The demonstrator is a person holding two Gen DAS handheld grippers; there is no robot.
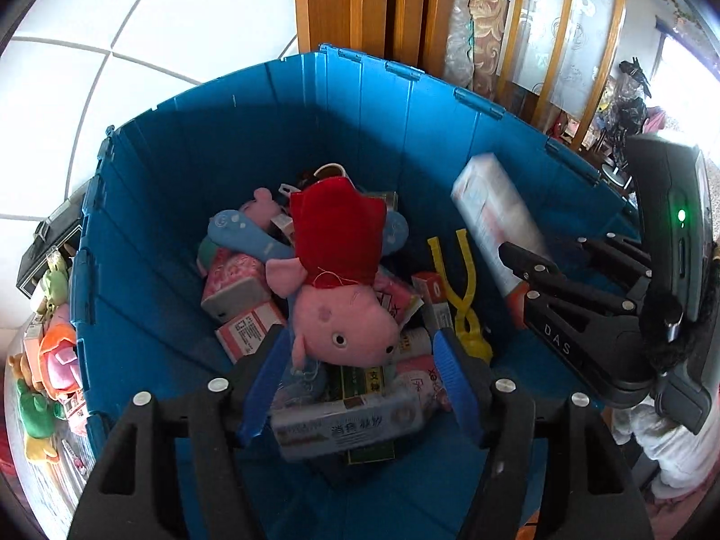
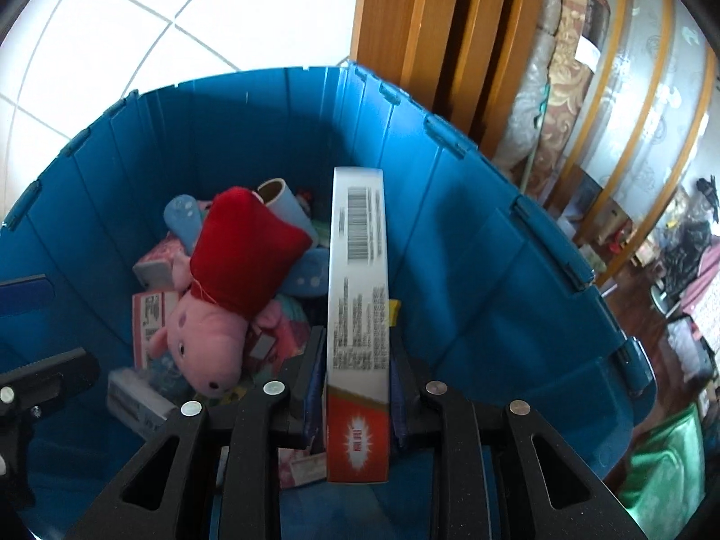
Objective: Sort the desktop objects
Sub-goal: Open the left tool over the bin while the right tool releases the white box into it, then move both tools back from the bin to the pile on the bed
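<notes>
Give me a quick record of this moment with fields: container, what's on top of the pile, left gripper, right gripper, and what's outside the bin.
container: blue bin, holding toys and small boxes
top of pile: pink pig plush in a red dress, lying head toward the cameras
left gripper: open above the plush, nothing between its fingers
right gripper: long white box with a barcode stands between its fingers, over the bin
outside bin: stuffed toys to the left
</notes>
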